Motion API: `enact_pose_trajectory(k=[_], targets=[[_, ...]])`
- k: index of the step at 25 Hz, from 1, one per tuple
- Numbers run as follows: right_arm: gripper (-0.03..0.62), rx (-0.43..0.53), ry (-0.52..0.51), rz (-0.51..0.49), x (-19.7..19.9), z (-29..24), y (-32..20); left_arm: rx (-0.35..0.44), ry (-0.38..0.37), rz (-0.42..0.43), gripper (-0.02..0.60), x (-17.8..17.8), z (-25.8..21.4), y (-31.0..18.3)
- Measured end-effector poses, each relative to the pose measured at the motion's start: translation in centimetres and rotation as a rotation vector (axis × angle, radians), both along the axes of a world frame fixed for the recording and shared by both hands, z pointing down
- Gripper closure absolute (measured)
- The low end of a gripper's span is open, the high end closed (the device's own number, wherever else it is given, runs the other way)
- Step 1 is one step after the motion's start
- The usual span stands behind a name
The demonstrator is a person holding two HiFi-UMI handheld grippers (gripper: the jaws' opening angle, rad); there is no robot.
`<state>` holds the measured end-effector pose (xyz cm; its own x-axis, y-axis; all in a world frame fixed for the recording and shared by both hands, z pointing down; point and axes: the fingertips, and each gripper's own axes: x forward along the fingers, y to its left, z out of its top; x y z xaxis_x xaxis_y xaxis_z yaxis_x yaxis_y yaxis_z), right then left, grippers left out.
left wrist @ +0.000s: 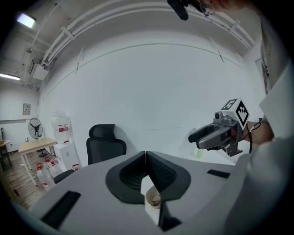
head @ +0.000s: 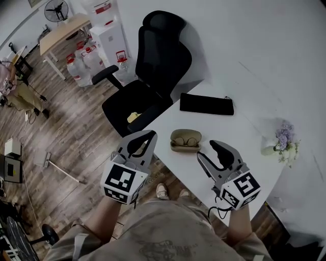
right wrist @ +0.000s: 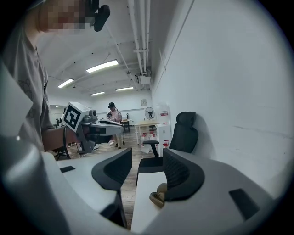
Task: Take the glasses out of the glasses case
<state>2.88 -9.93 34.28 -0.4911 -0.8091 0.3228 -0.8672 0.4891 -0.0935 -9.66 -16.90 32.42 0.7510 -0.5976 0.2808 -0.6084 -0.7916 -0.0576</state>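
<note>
Office: black swivel chair (head: pixel 158 66) at 12 o'clock, wooden desk (head: pixel 63 31), standing fan (head: pixel 56 9) and water jugs (head: pixel 84 61) toward 10.

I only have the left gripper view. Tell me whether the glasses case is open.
Observer: Yes. In the head view the glasses case lies open on the table, with the glasses inside it.
Operator: Report the right gripper's jaws.
Observer: In its own view the right gripper is open, with nothing between its pads. The case lies beyond them.
Operator: Name anything else near the case.
Observer: A black pouch lies flat on the table behind the case, apart from it.
</note>
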Motion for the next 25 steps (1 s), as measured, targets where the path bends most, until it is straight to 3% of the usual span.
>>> enact_pose_trajectory(k=[8, 19, 25], targets=[[0.370, -0.111, 0.075, -0.058, 2.1, 3.8, -2.5, -0.062, -0.041, 0.009, 0.561, 2.1, 2.9, -1.7], [0.365, -0.277, 0.248, -0.323, 2.5, 13.5, -7.1, -0.139, -0.140, 0.034, 0.561, 5.7, 8.6, -4.6], [0.365, -0.396, 0.294, -0.426, 1.5, 19.5, -8.2, -0.206, -0.206, 0.053, 0.563, 7.0, 13.5, -5.4]])
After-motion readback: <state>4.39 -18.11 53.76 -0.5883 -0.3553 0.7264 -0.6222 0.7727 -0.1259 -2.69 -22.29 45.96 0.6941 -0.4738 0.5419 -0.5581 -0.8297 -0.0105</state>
